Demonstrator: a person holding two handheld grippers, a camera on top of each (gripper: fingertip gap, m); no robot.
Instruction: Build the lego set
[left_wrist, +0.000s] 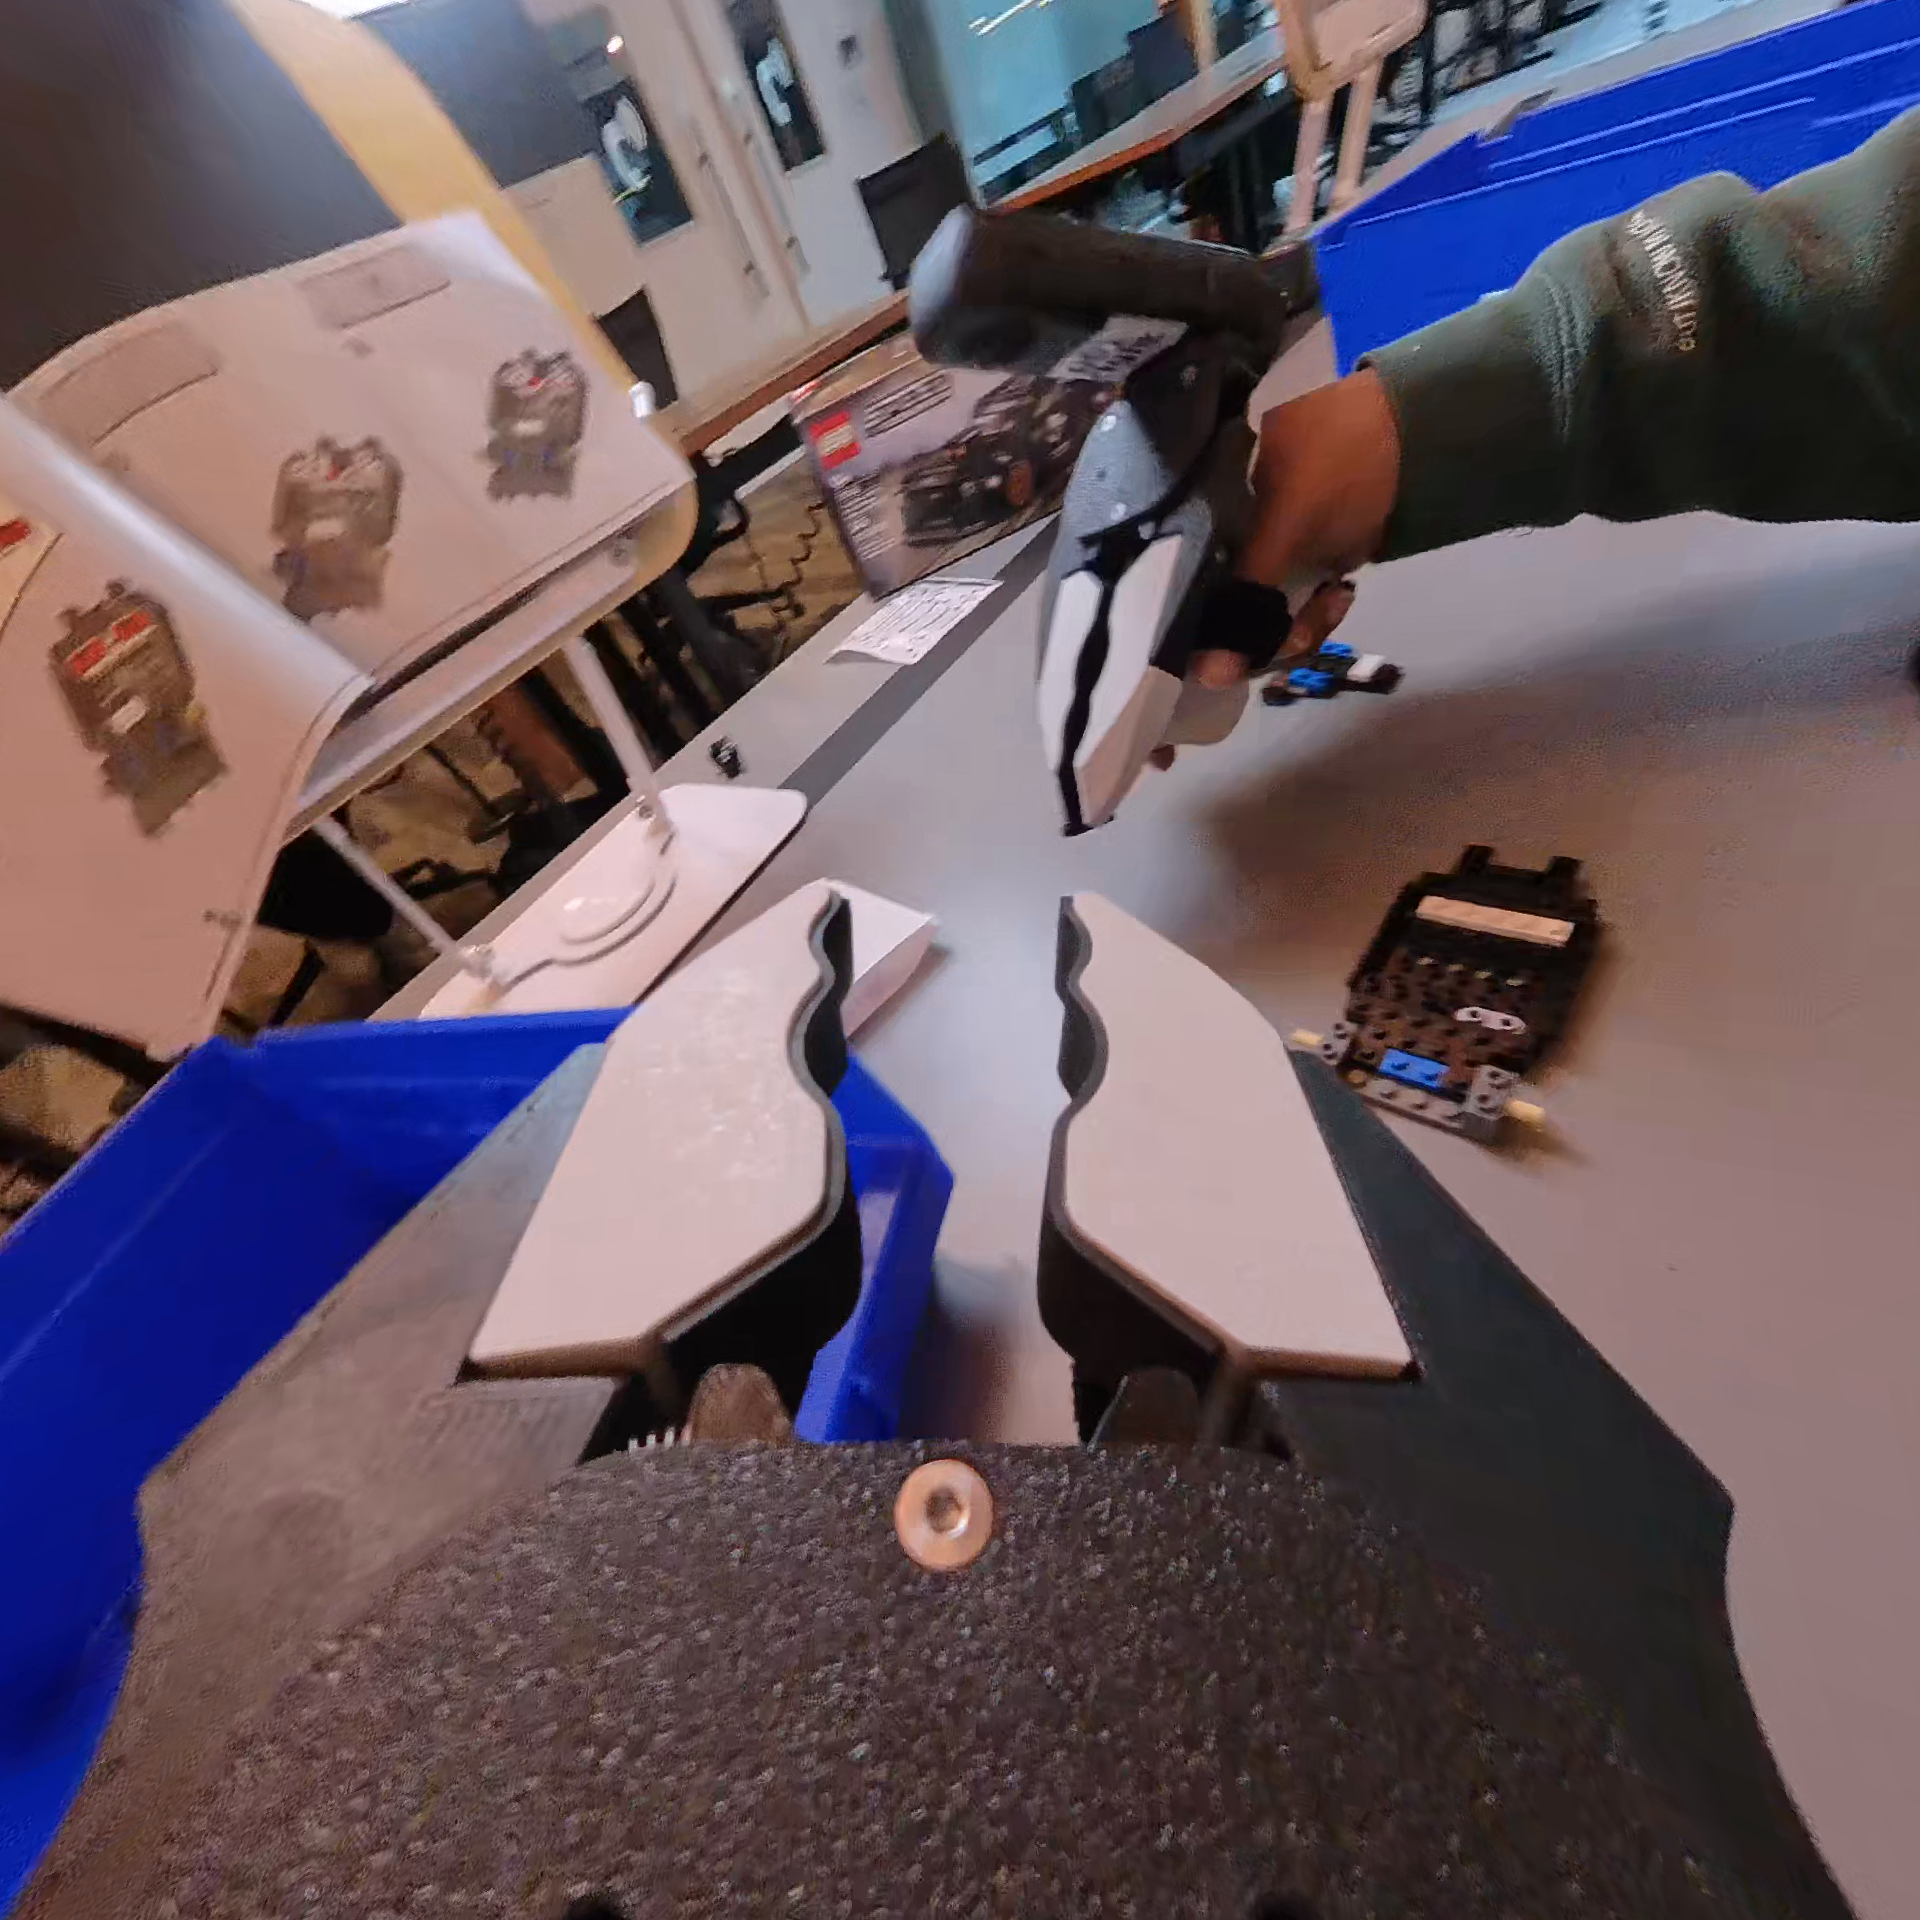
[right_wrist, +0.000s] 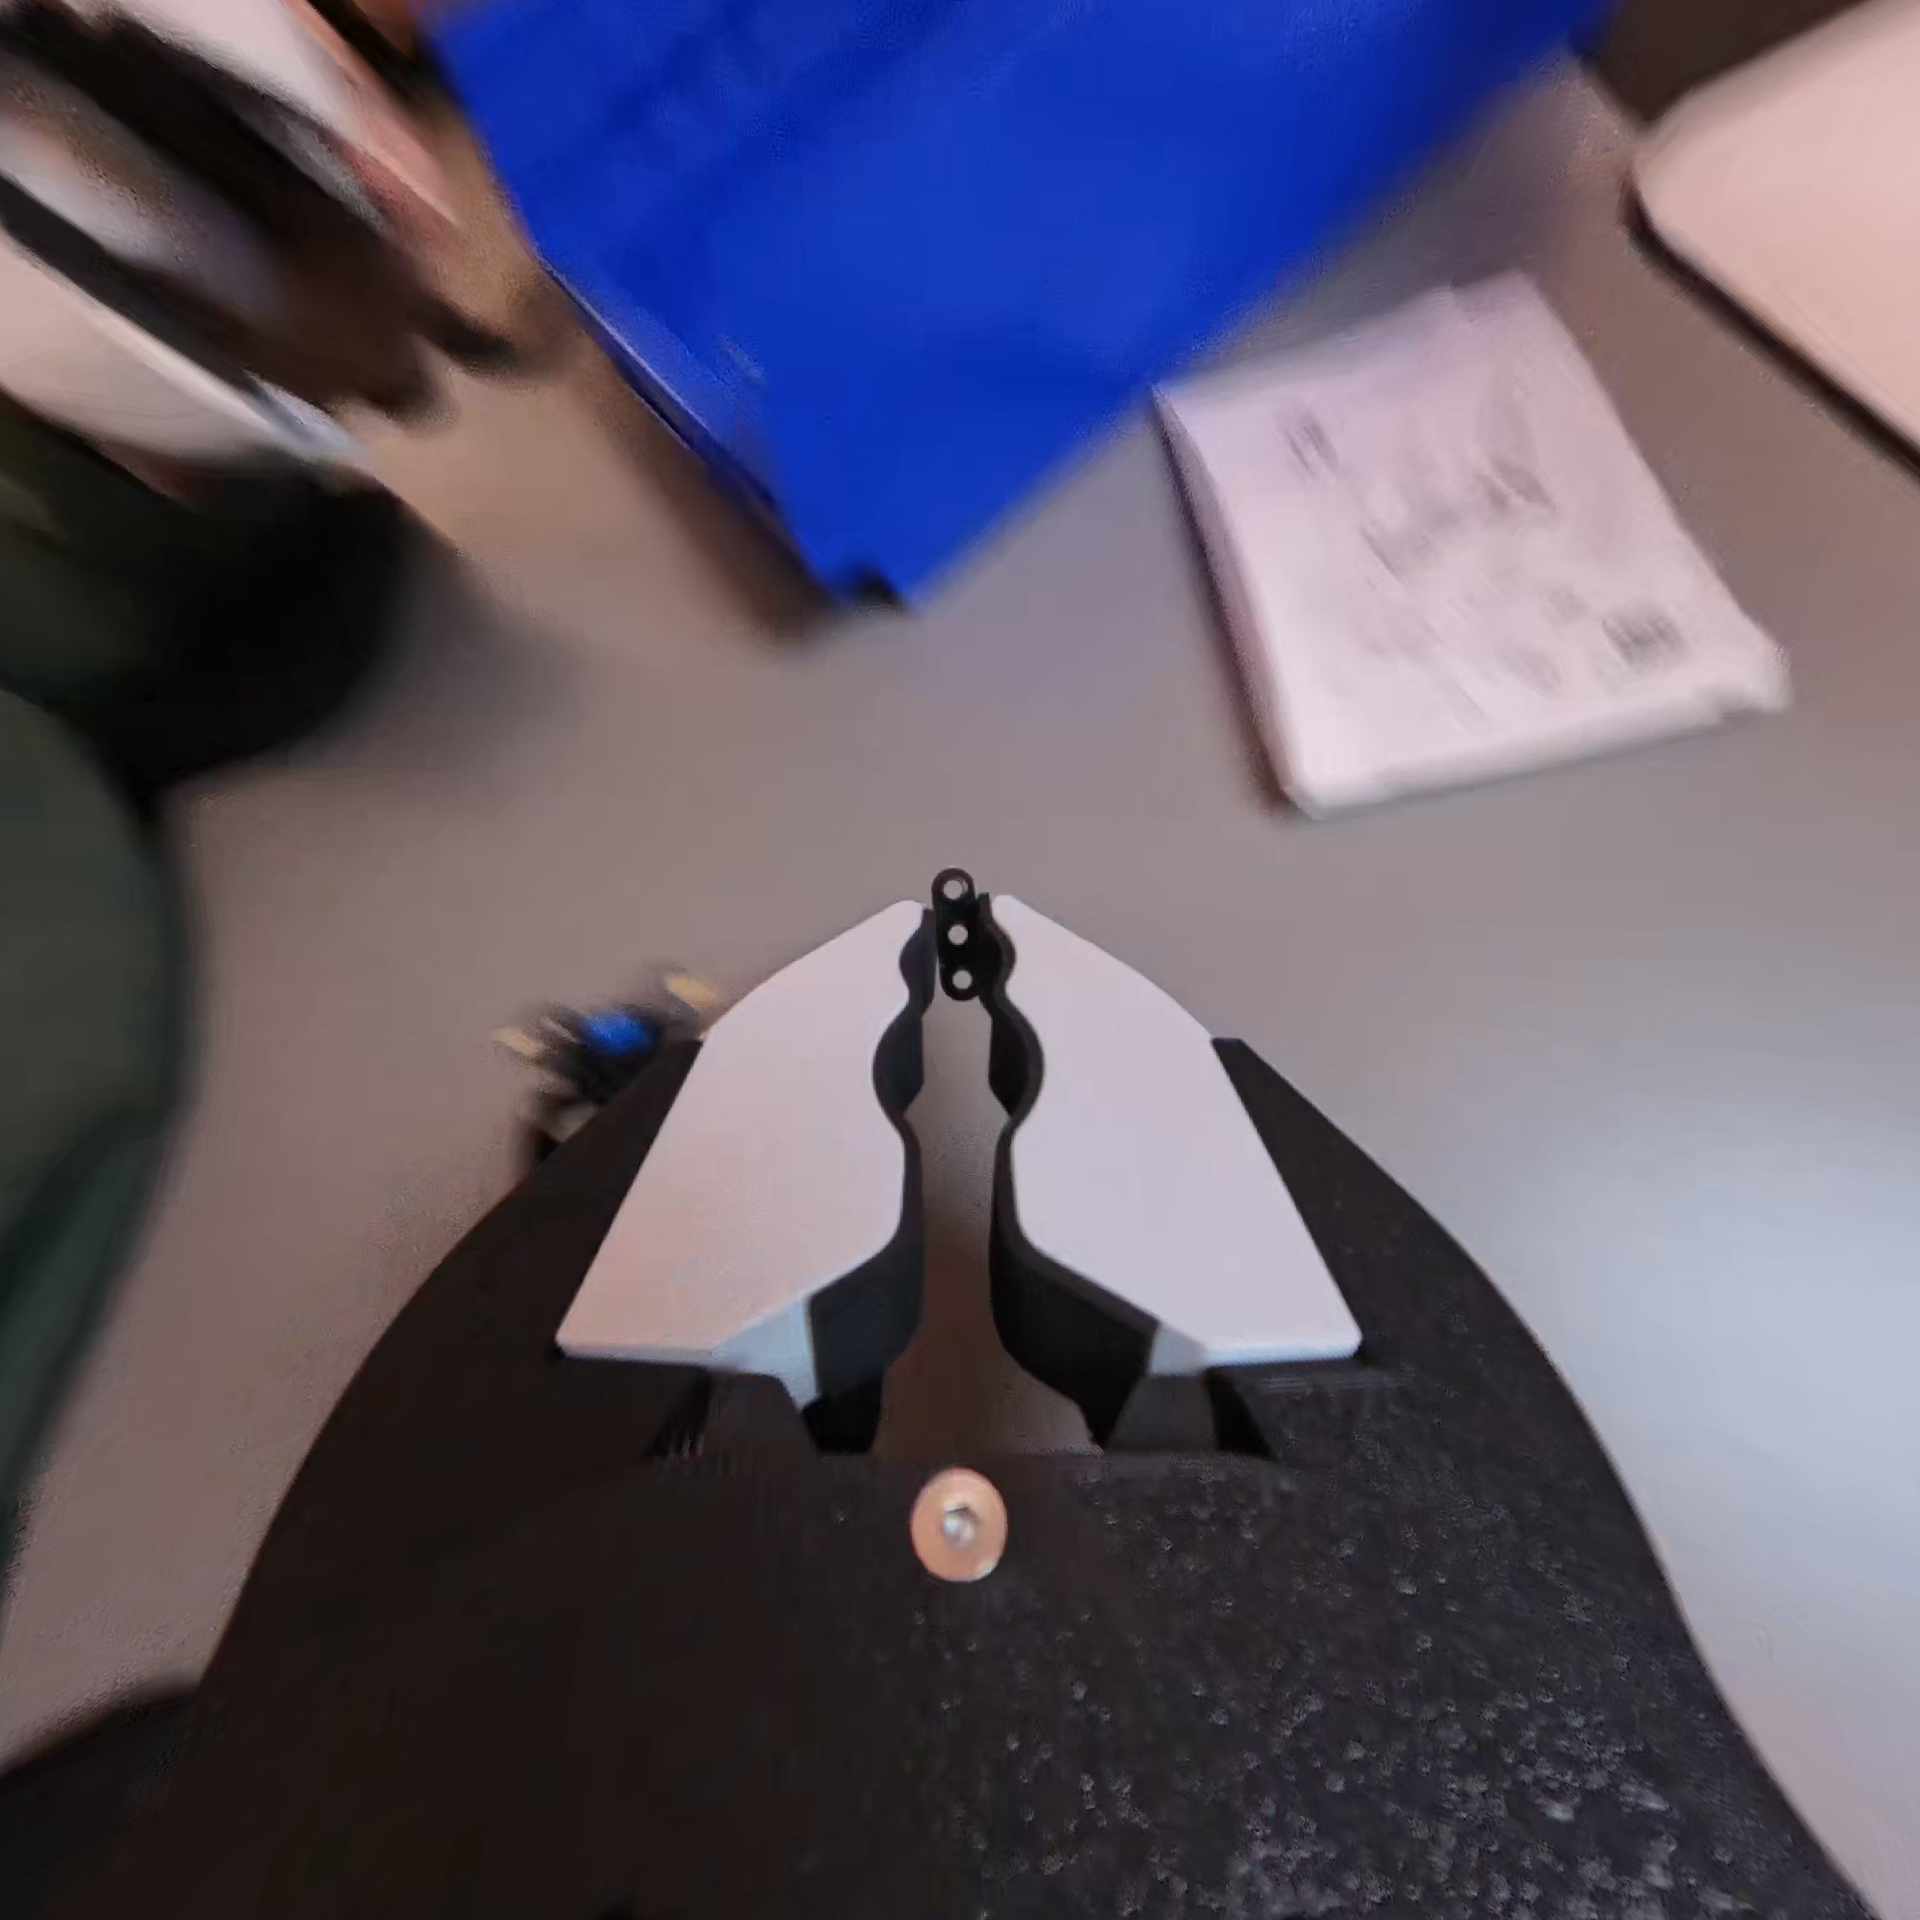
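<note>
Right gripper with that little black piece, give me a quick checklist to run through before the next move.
1. Right gripper shut on the black three-hole beam: ok.
2. Beam seated deep: not ok, pinched at the fingertips only.
3. Left gripper open and holding nothing: ok.
4. Black brick assembly flat on the grey table, apart from both grippers: ok.
5. Blue bin away from the left gripper: not ok, it sits under the left finger.
6. Beam's angle to the assembly: cannot tell.
</note>
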